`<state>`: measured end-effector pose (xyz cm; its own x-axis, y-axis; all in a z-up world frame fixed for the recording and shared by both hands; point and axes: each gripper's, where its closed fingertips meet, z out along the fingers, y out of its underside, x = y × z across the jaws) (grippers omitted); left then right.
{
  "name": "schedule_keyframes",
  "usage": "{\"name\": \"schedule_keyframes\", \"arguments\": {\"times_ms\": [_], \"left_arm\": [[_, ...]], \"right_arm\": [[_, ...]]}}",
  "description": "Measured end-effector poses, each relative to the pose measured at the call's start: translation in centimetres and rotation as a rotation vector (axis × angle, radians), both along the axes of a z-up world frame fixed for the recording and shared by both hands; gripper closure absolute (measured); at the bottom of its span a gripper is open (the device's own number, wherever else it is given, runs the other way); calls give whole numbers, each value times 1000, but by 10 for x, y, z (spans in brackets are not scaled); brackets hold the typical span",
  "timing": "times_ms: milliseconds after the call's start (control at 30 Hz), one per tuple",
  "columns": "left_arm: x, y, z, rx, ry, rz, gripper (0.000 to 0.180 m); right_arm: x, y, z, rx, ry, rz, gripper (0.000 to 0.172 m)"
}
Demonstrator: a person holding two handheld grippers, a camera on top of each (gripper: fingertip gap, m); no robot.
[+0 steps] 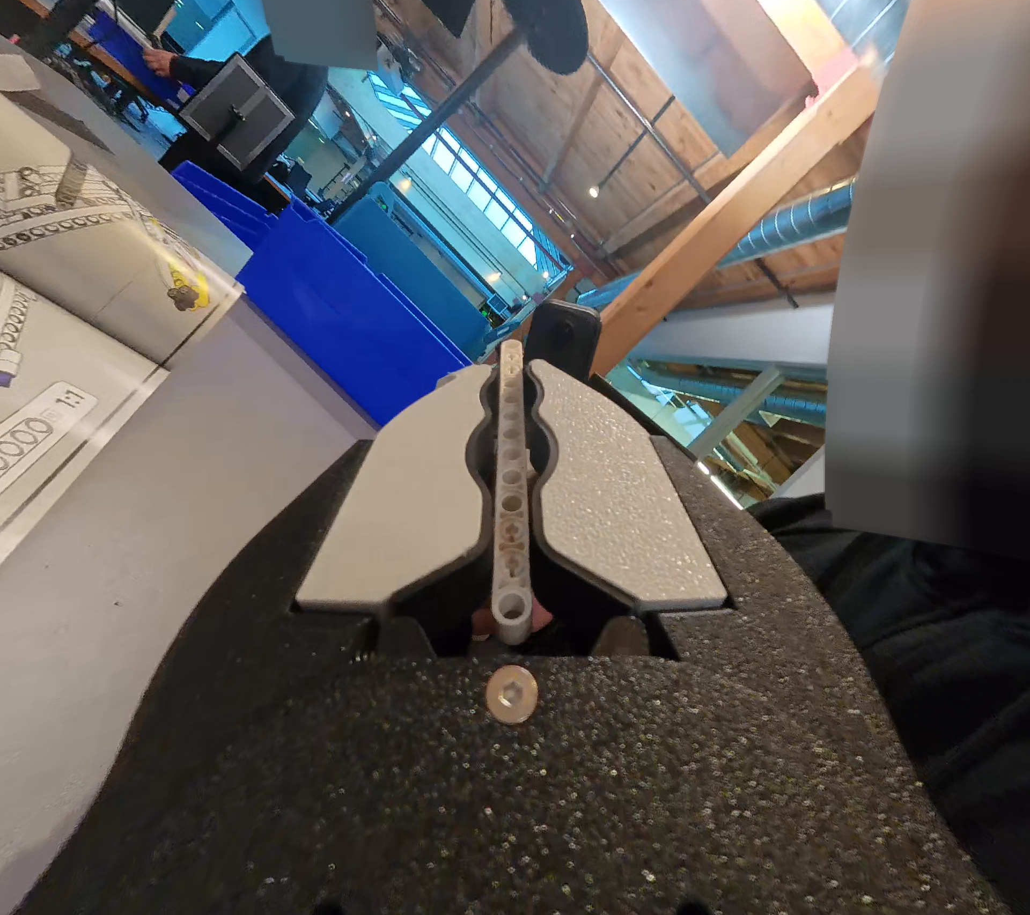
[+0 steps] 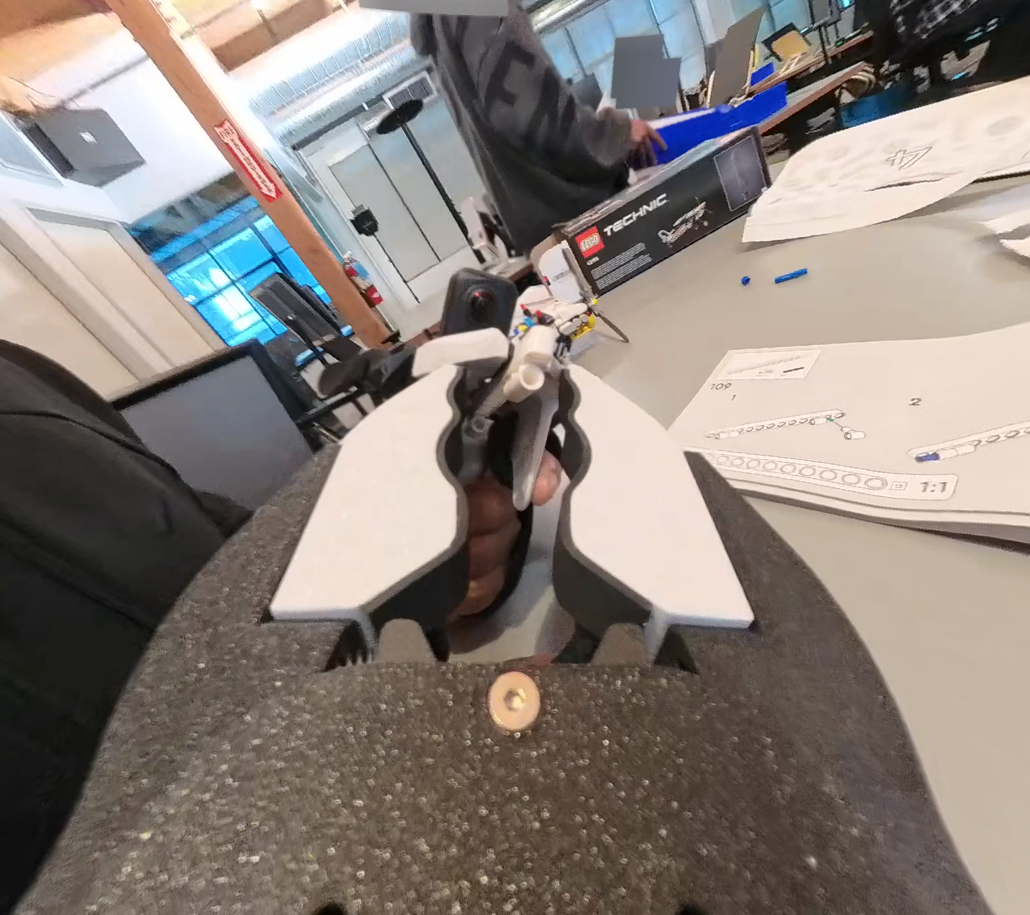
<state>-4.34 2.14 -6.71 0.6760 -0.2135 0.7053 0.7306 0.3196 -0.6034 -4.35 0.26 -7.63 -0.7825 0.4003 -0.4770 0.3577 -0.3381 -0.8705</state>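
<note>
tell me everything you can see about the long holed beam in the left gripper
The beam is a slim, pale grey-white plastic strip with one row of round holes and a few cross-shaped ones near each end. It runs lengthwise between the fingers of the left gripper, edge-on, with both grey pads closed against its sides. Its far tip pokes out past the fingertips; its rounded near end reaches back into the gripper's black body. It looks straight and undamaged.

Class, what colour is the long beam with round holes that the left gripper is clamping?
Light grey, almost white: the perforated beam shows best in the left wrist view.
</note>
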Motion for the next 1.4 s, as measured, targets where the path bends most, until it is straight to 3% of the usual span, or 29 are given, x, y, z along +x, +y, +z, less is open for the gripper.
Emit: {"name": "schedule_keyframes", "arguments": {"times_ms": [133,500,733,1100,1333,1400], "left_arm": [[6,-2,0,-22,42,-4,172],[16,-1,-2,-99,147,-35,172],[31,-6,-11,-297,399,-108,172],[30,-6,-28,-366,197,-130,171],[42,-5,-22,-307,273,-251,172],[40,-3,-23,-314,253,-265,172]], "right_arm": [[7,-2,-7,53,33,-10,163],[13,-2,-7,63,52,22,159],[26,-10,-13,124,67,114,162],[22,-6,-36,360,42,-19,162],[38,-7,-28,247,15,153,165],[36,-5,-28,248,8,133,165]]}}
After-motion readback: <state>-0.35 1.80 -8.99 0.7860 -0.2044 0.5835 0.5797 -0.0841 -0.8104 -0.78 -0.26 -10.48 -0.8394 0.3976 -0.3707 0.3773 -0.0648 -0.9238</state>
